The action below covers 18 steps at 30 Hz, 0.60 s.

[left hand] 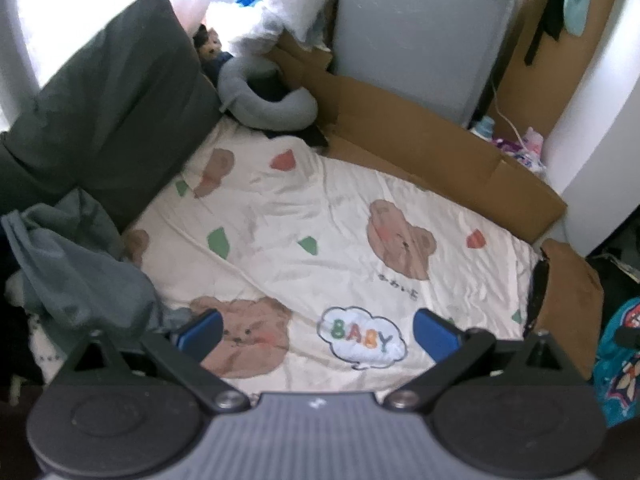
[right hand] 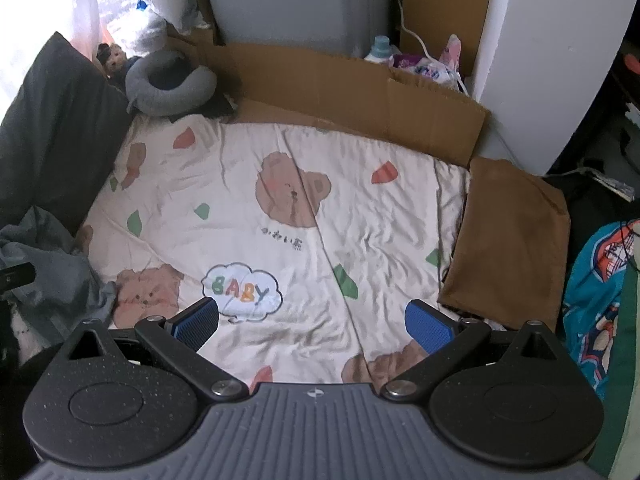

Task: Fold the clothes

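Cream bear-print sheet [right hand: 248,184] (cardboard [right hand: 360,84] behind)

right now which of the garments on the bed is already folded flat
The brown garment at the sheet's right edge: it lies as a flat, neat rectangle. The grey-blue garment at the left edge is a crumpled heap.

The left gripper [left hand: 318,332] points steeply downward with its 2 blue-padded fingers [left hand: 202,332] spread wide apart, nothing between them and nothing touching either pad. The right gripper [right hand: 314,322] is angled down much the same way, its 2 fingers [right hand: 428,330] also spread wide, empty and clear of contact. No hand or sleeve shows in either view.
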Motion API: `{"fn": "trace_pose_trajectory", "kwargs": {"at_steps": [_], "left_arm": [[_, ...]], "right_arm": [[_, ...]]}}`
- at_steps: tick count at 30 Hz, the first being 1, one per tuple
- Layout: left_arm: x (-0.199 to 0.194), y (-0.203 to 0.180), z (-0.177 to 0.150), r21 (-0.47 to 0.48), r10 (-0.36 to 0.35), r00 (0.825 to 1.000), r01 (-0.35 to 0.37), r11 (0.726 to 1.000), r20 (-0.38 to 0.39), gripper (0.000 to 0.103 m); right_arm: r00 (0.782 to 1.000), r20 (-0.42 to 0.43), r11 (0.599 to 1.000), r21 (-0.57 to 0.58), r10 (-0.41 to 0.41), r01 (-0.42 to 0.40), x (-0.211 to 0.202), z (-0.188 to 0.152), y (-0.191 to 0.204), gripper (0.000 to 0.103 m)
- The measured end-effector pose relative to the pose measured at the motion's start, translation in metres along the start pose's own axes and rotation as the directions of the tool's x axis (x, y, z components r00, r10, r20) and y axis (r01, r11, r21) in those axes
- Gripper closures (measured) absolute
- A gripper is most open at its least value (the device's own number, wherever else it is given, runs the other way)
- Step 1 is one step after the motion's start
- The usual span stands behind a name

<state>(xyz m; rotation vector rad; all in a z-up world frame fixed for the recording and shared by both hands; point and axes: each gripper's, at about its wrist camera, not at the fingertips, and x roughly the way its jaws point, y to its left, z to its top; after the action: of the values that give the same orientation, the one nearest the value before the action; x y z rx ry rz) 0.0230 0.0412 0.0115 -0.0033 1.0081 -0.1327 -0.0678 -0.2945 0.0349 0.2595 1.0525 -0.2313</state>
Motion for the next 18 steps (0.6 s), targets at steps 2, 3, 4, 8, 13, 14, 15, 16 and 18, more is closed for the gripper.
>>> {"fn": "trace_pose_trajectory", "kwargs": {"at_steps": [2,3,4,8,13,14,15,16,18], "left_arm": [[-0.002,0.007,0.002,0.007,0.012,1.000,-0.012,1.000,0.005,0.001],[-0.002,0.011,0.003,0.010,0.019,1.000,-0.019,1.000,0.006,0.001],[-0.003,0.016,0.004,0.010,0.029,1.000,-0.030,1.000,0.009,0.001],[-0.001,0.035,0.005,0.012,0.063,0.998,-0.063,0.998,0.016,0.001],[0.005,0.059,0.002,0.006,0.086,0.996,-0.086,0.996,-0.002,0.003],[0.006,0.062,0.000,0.011,0.095,0.996,-0.095,0.995,0.001,0.003],[0.007,0.066,-0.001,0.015,0.094,0.996,-0.094,0.995,0.002,0.003],[0.008,0.070,-0.001,0.018,0.091,0.996,-0.091,0.996,0.001,0.003],[0.010,0.077,-0.002,0.023,0.087,0.996,-0.087,0.996,-0.002,0.005]], "right_arm": [[0.999,0.033,1.000,-0.014,-0.004,0.005,-0.004,0.002,0.002,0.001],[0.999,0.038,1.000,-0.021,0.002,-0.001,-0.004,0.002,0.004,0.001],[0.999,0.043,1.000,-0.029,0.008,-0.007,-0.005,0.003,0.005,0.001],[0.998,0.061,1.000,-0.022,0.005,-0.004,-0.004,0.005,0.004,0.001],[0.992,0.121,0.998,-0.052,-0.028,0.035,-0.004,0.006,0.009,0.001],[0.992,0.121,0.998,-0.050,-0.027,0.033,-0.003,0.007,0.009,0.001],[0.992,0.122,0.999,-0.043,-0.025,0.031,-0.001,0.007,0.009,0.001],[0.992,0.126,0.999,-0.039,-0.026,0.031,0.000,0.008,0.009,0.001],[0.991,0.133,0.999,-0.033,-0.026,0.031,0.002,0.009,0.010,0.001]]}}
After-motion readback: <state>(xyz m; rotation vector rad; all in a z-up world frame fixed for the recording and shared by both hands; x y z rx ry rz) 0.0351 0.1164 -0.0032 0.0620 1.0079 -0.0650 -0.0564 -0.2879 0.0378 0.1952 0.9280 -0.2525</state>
